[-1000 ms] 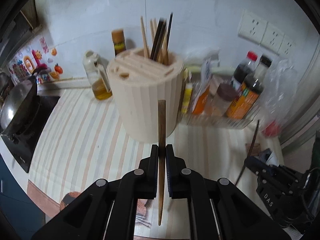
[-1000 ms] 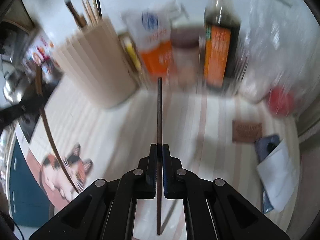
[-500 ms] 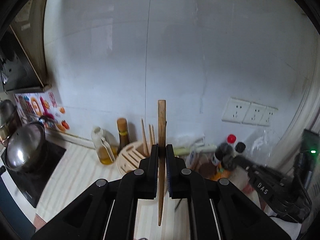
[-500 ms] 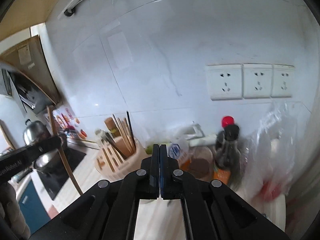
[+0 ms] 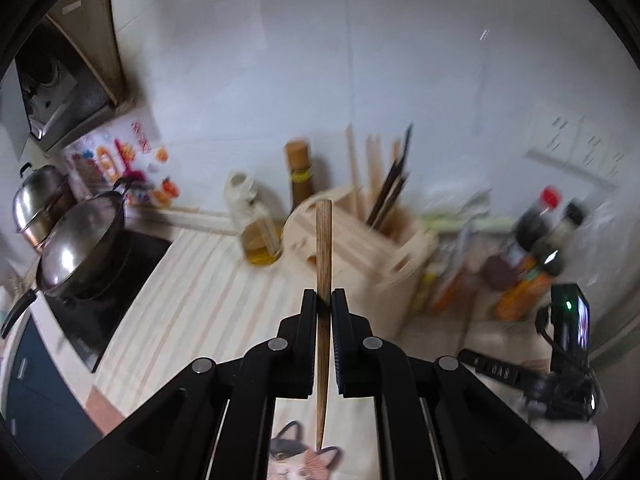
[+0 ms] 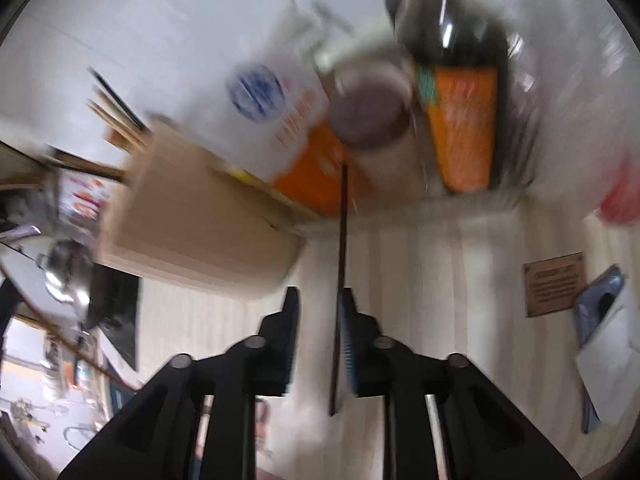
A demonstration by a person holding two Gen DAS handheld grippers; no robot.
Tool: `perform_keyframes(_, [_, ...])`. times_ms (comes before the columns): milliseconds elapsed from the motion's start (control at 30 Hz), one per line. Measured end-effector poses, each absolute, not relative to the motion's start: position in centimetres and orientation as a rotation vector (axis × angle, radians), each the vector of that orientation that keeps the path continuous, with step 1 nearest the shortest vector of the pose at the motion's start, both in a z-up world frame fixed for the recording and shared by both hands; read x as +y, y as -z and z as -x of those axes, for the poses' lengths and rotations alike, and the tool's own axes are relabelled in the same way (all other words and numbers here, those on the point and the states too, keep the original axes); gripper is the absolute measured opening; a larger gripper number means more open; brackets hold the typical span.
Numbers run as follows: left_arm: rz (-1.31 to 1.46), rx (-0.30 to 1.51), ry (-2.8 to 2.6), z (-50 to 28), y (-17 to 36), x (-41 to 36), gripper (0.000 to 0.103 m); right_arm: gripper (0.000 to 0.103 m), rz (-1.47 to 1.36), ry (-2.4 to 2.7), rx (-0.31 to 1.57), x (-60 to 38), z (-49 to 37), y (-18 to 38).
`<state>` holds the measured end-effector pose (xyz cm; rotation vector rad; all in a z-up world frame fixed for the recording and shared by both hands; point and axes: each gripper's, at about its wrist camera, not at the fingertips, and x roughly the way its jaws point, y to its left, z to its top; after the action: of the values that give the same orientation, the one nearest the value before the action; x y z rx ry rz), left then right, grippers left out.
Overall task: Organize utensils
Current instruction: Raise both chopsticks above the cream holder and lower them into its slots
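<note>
While several chopsticks already stand in the rear slot of the wooden utensil block (image 5: 360, 240), at least two pieces remain outside it, so the task is judged partly complete. The left gripper (image 5: 324, 300) is clamped on a brown wooden chopstick (image 5: 322, 264), held upright between the jaws, its blunt end above the fingertips and its thin end below them, over a cat-print mat (image 5: 296, 452). The block lies just beyond those fingertips, ahead and slightly to their right, with an oil bottle (image 5: 256, 228) ahead to their left and a wok (image 5: 80, 248) far left. The right gripper (image 6: 318, 304) stands with its jaws parted; a dark chopstick (image 6: 340, 280) lies against the inner face of the right-hand finger, clear of the left-hand one, so it is loose or only resting there; whether it is being released cannot be told. Remaining work, in my judgement: seat both sticks in the block. The right wrist view, heavily blurred, alone shows the gap between the jaws, the brown card (image 6: 554, 288) on the striped counter (image 6: 440, 280) to their right, and the orange-labelled bottle (image 6: 464, 136) ahead. The left wrist view alone shows the block's slotted top face, and the right tool's body low at its right edge.
</note>
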<state>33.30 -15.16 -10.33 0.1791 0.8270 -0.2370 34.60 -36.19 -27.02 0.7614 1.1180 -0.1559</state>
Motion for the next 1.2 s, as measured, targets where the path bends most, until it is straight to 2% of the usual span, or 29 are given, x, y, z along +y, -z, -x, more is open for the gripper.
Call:
perform_keyframes(33, [-0.176, 0.844, 0.229, -33.4, 11.0, -15.0, 0.005, 0.040, -0.754, 0.169, 1.144, -36.0, -35.3, 28.2])
perform_keyframes(133, [-0.182, 0.888, 0.203, -34.1, 12.7, -14.7, 0.005, 0.040, -0.744, 0.184, 1.207, -35.7, -37.8, 31.9])
perform_keyframes(167, [-0.188, 0.892, 0.198, -34.2, 12.9, -14.8, 0.005, 0.037, -0.749, 0.190, 1.226, -35.7, -38.6, 33.3])
perform_keyframes(200, [-0.192, 0.893, 0.196, -34.3, 13.0, -14.8, 0.005, 0.025, -0.754, 0.194, 1.225, -35.7, -39.0, 34.0])
perform_keyframes(233, [-0.190, 0.892, 0.194, -34.3, 12.9, -14.7, 0.005, 0.005, -0.758, 0.193, 1.217, -35.7, -39.3, 34.4])
perform_keyframes(433, [-0.131, 0.875, 0.230, -34.0, 10.6, -14.0, 0.005, 0.005, -0.671, 0.141, 1.041, -34.3, -37.0, 29.3])
perform_keyframes(667, [0.002, 0.758, 0.362, -34.9, 1.8, -13.6, 0.005, 0.005, -0.617, 0.080, 0.679, -34.4, -33.0, 15.0])
perform_keyframes(867, [0.003, 0.621, 0.406, -38.3, -4.3, -15.2, 0.005, 0.005, -0.522, 0.064, 0.459, -34.5, -36.8, 5.6])
perform_keyframes(1067, [-0.011, 0.578, 0.408, -43.9, -5.5, -16.3, 0.005, 0.005, -0.457, 0.087, 0.387, -34.2, -41.7, 3.3])
perform_keyframes(1200, [-0.012, 0.588, 0.417, -47.2, -4.3, -16.9, 0.005, 0.005, -0.415, 0.094, 0.384, -34.1, -44.5, 4.2])
